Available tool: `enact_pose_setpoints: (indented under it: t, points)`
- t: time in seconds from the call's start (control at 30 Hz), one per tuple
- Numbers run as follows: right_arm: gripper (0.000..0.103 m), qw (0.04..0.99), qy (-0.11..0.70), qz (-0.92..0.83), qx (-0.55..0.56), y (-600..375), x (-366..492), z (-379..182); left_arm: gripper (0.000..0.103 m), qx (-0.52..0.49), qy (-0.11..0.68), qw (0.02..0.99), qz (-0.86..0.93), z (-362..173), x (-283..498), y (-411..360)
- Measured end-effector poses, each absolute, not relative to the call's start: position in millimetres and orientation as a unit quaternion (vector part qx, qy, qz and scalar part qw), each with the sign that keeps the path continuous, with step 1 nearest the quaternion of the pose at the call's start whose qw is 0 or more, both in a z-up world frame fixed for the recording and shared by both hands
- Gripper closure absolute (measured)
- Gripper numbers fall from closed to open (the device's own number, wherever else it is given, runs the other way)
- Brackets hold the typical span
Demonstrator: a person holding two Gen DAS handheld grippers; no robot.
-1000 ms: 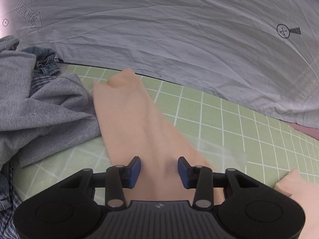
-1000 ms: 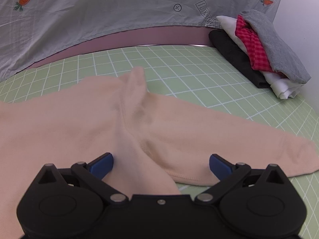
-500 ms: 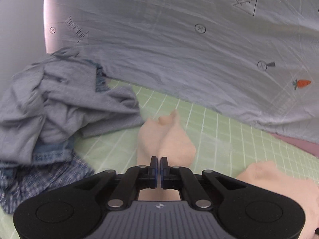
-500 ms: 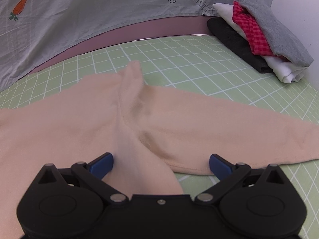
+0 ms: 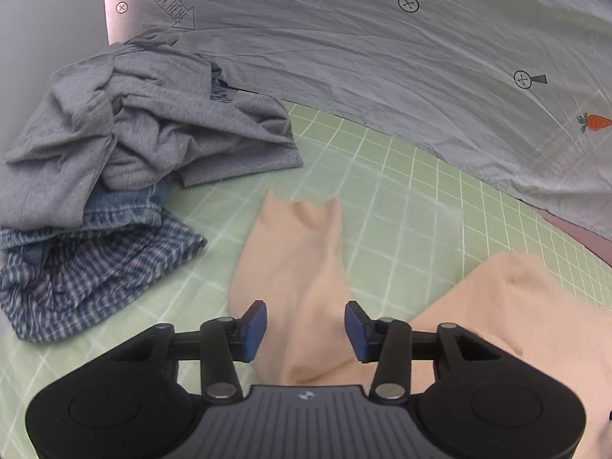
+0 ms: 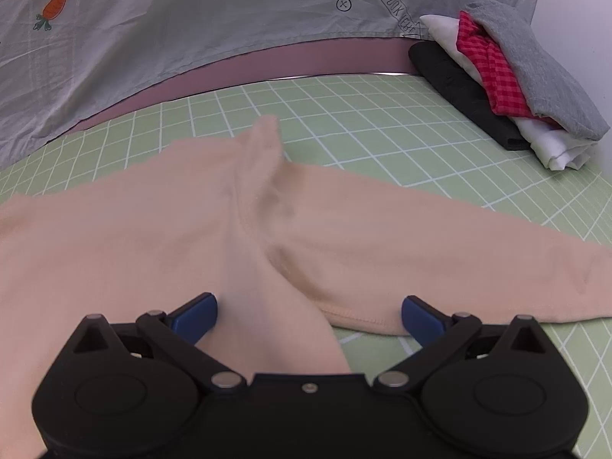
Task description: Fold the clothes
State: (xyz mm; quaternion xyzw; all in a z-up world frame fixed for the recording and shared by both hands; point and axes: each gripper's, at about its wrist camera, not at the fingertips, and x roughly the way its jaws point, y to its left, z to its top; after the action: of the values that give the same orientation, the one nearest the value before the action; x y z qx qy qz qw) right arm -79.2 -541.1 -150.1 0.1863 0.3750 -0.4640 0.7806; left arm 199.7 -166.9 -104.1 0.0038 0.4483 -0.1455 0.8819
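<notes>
A peach long-sleeved garment (image 6: 114, 229) lies spread on the green grid mat (image 6: 382, 114), with a raised ridge of cloth running up its middle. My right gripper (image 6: 308, 315) hovers low over it, jaws wide open on either side of that ridge, with no pad pressing. In the left wrist view a peach sleeve (image 5: 298, 252) lies bunched on the mat (image 5: 401, 191). My left gripper (image 5: 305, 325) is over it; its jaws are opening, the sleeve passes between them, and the blue pads stand clear of the cloth.
A loose pile of grey, denim and blue plaid clothes (image 5: 114, 145) lies at the left of the mat. A stack of folded clothes (image 6: 508, 76) sits at the far right corner. A grey printed sheet (image 5: 382, 57) hangs behind the mat.
The left gripper shut on the peach sleeve and carried it inward, bunching it up, then its jaws parted again. The right gripper stayed open and still.
</notes>
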Motion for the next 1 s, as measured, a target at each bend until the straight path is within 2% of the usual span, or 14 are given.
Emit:
enact_pose_setpoints:
  t: [0.03,0.07,0.17,0.2,0.23,0.27,0.3,0.47,0.67,0.9,0.97,1.0]
  points:
    - [0.0,0.781,0.375,-0.464,0.185,-541,-79,-150,0.044,0.009,0.454,0.878,-0.15,-106,208,-174]
    - [0.0,0.781,0.375,-0.464,0.184,-541,-79,-150,0.043,0.017,0.458,0.876,-0.152,-110,216,-180]
    - [0.0,0.781,0.373,-0.465,0.184,-540,-79,-150,0.044,0.05,0.473,0.867,-0.147,-122,230,-195]
    - [0.0,0.781,0.373,-0.466,0.184,-540,-79,-151,0.048,0.062,0.479,0.863,-0.147,-126,234,-198]
    - [0.0,0.781,0.372,-0.467,0.185,-539,-80,-151,0.073,0.07,0.482,0.86,-0.152,-129,236,-200]
    - [0.0,0.781,0.371,-0.467,0.186,-539,-80,-151,0.088,0.071,0.483,0.859,-0.153,-131,236,-197]
    - [0.0,0.78,0.371,-0.468,0.186,-539,-80,-151,0.095,0.071,0.483,0.859,-0.154,-132,236,-195]
    - [0.0,0.779,0.368,-0.471,0.189,-538,-81,-151,0.096,0.015,0.426,0.891,-0.153,-103,215,-156]
    - [0.0,0.779,0.379,-0.467,0.18,-533,-81,-148,0.094,-0.055,0.368,0.92,-0.124,-71,153,-94]
    - [0.0,0.789,0.402,-0.436,0.159,-508,-94,-142,0.088,-0.093,0.468,0.876,-0.074,-105,94,-51]
    - [0.0,0.79,0.405,-0.431,0.161,-501,-101,-142,0.085,-0.108,0.489,0.862,-0.074,-115,78,-43]
    - [0.0,0.79,0.406,-0.429,0.163,-498,-104,-142,0.078,-0.111,0.493,0.86,-0.07,-117,72,-39]
